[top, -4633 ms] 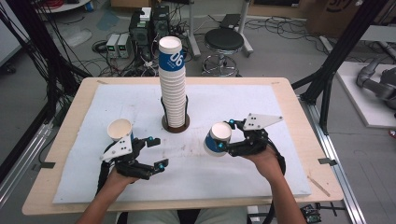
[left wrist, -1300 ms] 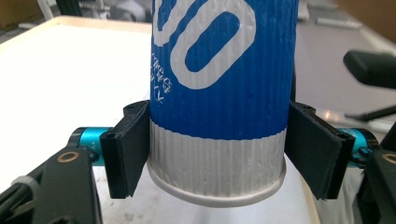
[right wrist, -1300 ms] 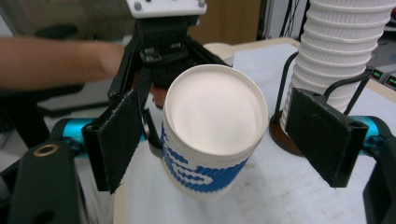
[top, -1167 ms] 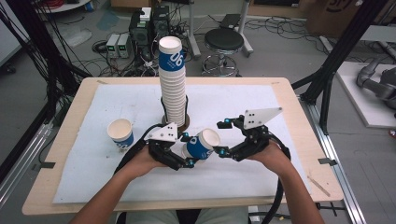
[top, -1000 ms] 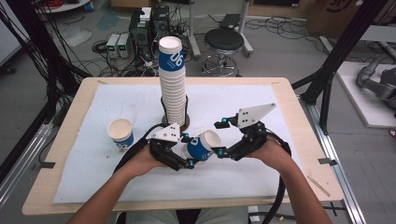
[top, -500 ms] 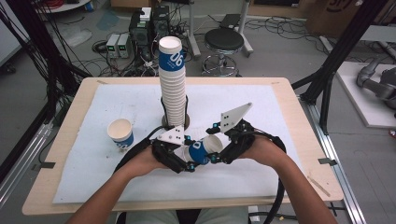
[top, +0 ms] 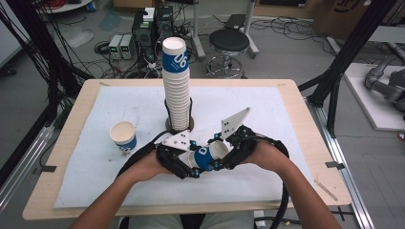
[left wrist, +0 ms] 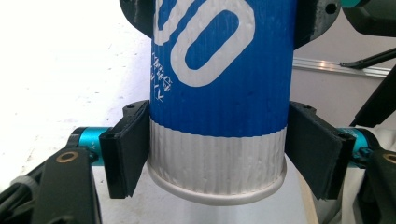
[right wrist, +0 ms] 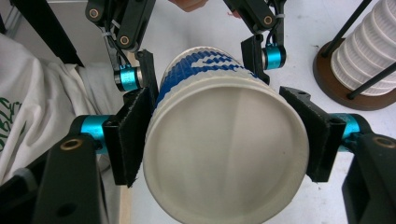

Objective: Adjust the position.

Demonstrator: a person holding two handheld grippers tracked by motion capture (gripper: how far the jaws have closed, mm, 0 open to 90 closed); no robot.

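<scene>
1. The table [top: 296,109] is a light wooden top with a white mat over most of it.
2. A tall stack of cups [top: 175,86] stands upright in a dark round holder at the back middle of the mat; the same stack [right wrist: 369,51] sits at the upper right of the right gripper view, framed by thin black rods.
3. The person's forearms come in from the near edge, and both hands meet over the near middle of the mat, in front of the stack.
4. The left claw [top: 188,164] is clenched on the blue cup [top: 206,155]; in the left gripper view its black pads press the white band at the bottom end of the blue cup [left wrist: 219,93] from both sides.
5. The right claw [top: 224,155] has just been closing with the cup between its jaws, and it now grasps the cup's open end; in the right gripper view the pads sit against the rim of the blue cup [right wrist: 224,154] on both sides.
6. The blue cup lies tilted on its side, held off the mat between the two claws, its mouth toward the right hand.
7. A single cup [top: 123,136] stands upright on the left of the mat, well apart from the hands.
</scene>
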